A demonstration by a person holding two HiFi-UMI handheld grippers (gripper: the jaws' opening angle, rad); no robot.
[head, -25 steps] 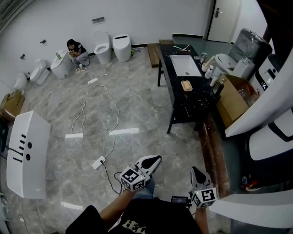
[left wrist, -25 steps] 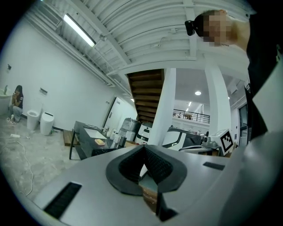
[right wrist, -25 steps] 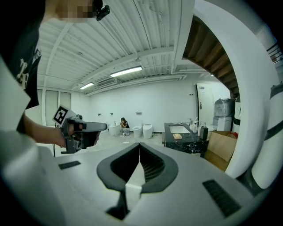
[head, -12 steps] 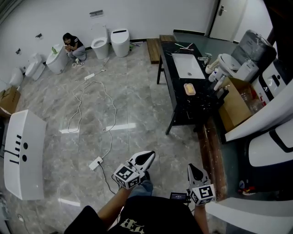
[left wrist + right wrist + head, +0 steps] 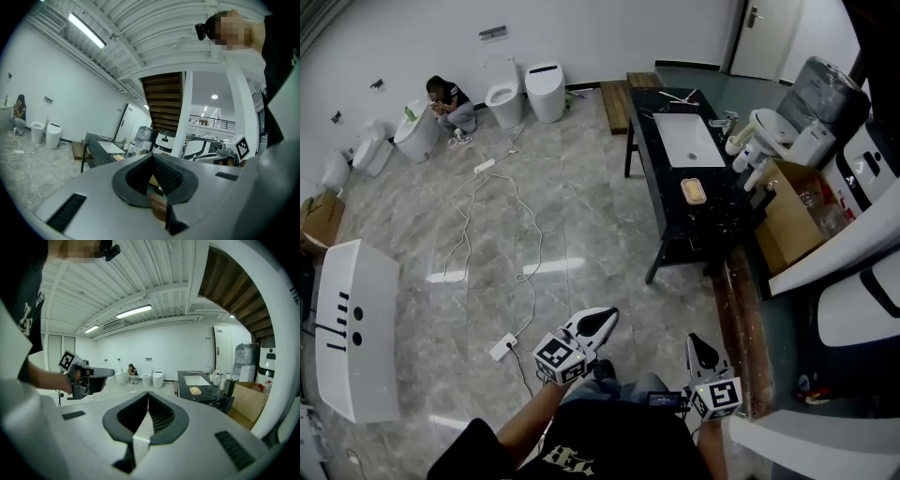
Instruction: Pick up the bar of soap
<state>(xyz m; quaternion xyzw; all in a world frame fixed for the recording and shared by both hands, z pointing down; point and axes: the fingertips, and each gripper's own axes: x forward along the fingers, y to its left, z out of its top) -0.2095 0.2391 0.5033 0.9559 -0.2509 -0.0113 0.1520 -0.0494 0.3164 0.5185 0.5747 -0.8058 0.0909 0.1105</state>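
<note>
The tan rectangular bar of soap (image 5: 693, 190) lies flat on the long black surface (image 5: 673, 217). It sits about midway along the surface, just beside the near end of the white rectangular sunken basin (image 5: 687, 139). The left gripper (image 5: 610, 317) and the right gripper (image 5: 697, 343) are held side by side over the grey marble floor (image 5: 581, 216), both well apart from the surface's near end, and the 2 fingers of each are pressed together tip to tip with nothing between them.
</note>
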